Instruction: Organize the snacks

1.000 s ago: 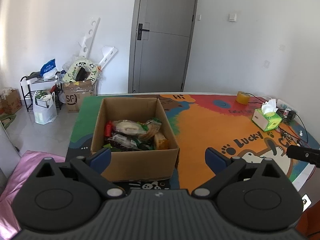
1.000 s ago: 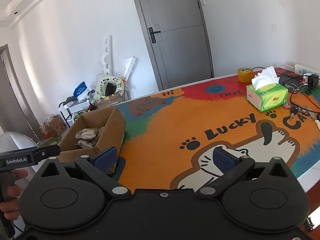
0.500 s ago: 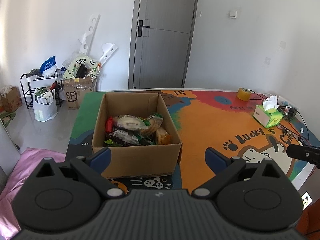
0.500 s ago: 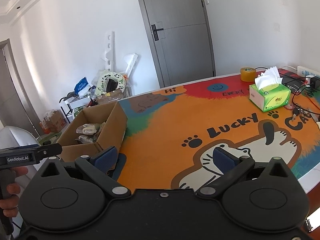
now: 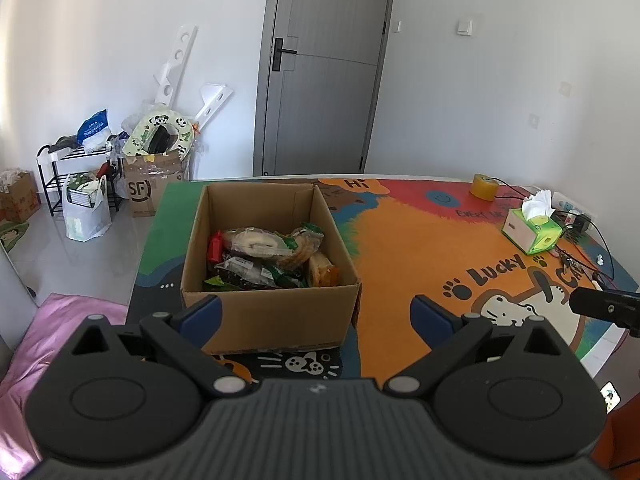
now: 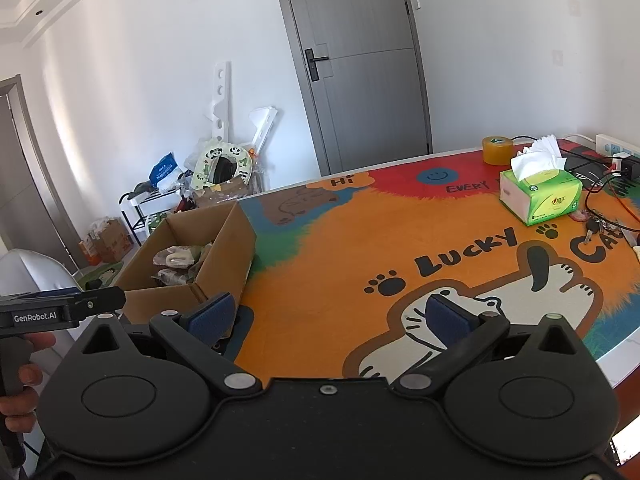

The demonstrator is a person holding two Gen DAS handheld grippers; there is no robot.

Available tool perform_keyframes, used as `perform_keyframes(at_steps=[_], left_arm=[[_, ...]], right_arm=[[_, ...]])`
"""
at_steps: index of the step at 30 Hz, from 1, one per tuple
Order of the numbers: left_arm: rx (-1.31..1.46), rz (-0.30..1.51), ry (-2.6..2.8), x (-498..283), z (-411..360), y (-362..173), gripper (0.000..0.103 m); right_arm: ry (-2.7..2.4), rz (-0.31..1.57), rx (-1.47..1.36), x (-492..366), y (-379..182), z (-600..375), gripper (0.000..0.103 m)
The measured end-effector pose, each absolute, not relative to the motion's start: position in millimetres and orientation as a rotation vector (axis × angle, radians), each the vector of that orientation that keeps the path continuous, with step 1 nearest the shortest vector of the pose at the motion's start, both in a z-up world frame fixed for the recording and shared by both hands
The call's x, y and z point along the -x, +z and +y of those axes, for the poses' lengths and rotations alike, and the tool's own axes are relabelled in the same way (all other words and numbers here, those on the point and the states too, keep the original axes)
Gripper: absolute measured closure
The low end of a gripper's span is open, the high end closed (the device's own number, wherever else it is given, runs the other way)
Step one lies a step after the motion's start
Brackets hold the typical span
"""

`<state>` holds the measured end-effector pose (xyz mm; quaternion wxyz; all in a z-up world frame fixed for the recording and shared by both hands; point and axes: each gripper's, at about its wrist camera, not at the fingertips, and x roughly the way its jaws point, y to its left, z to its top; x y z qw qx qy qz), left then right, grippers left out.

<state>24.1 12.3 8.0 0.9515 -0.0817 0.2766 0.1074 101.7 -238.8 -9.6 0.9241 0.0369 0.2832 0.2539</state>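
Pulling back from the cardboard box over the last sec: box reads farther and higher in the left wrist view vs. earlier frames, w/ more mat showing in front of it. Judgement: snacks all piled inside the box at the table's left end, none on the mat, so task looks near done or at a pause; sorting w/in box not confirmed. Left gripper jaws wide apart, holding nothing, touching nothing, hovering near side of box. Right gripper also spread wide, empty, over the orange mat right of box. Tissue box and tape roll far right, well apart from the box.
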Motion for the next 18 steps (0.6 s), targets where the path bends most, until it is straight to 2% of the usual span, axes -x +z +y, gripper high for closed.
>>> perform_keyframes(at_steps=[18], left_arm=[[0.168, 0.560, 0.220, -22.8, 12.4, 9.0, 0.001]], right_arm=[[0.525, 0.584, -0.073, -102.8, -8.2, -240.3, 0.000]])
